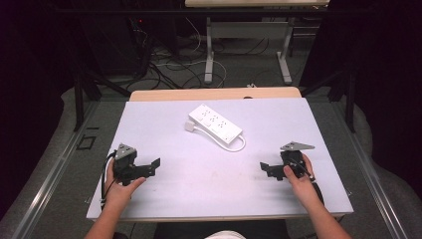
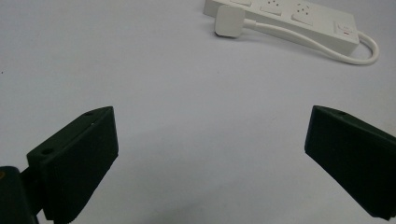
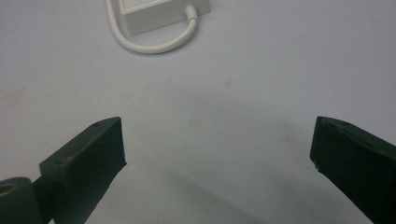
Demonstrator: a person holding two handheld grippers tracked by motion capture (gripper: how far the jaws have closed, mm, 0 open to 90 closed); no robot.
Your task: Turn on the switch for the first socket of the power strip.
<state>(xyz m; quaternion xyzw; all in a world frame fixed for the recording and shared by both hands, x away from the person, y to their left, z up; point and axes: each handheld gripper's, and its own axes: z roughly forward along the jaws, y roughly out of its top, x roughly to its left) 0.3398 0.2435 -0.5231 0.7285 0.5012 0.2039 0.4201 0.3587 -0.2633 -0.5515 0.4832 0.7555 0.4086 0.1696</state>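
The tabletop (image 1: 164, 199) is a broad pale sheet with a strip of wood showing along its far edge. Beyond it, on the floor, stand the white legs of another table (image 1: 209, 55) among loose dark cables.

Near the middle of the far half of the tabletop lies a white power strip (image 1: 215, 124), flat and turned at a slant, its outlets facing up. Its white cord (image 1: 238, 147) leaves the nearer right end, bends in a tight loop and runs back along the strip's near side to a square white plug (image 1: 189, 127), which rests on the tabletop just beside the strip's left end. In the left gripper view the power strip (image 2: 299, 18) sits at the upper right, with the plug (image 2: 229, 21) against its near edge and the cord (image 2: 359, 59) curling round the end. In the right gripper view one end of the strip (image 3: 159, 14) and the loop of cord (image 3: 154, 46) show at the top.

The person's hands hold the tools at the near corners, well apart from the strip and from each other. The left tongs (image 1: 149, 167) point inward toward the centre, jaws spread wide with nothing between them. The right tongs (image 1: 268, 169) point inward too, likewise spread wide and holding nothing. Both hover low over bare tabletop.
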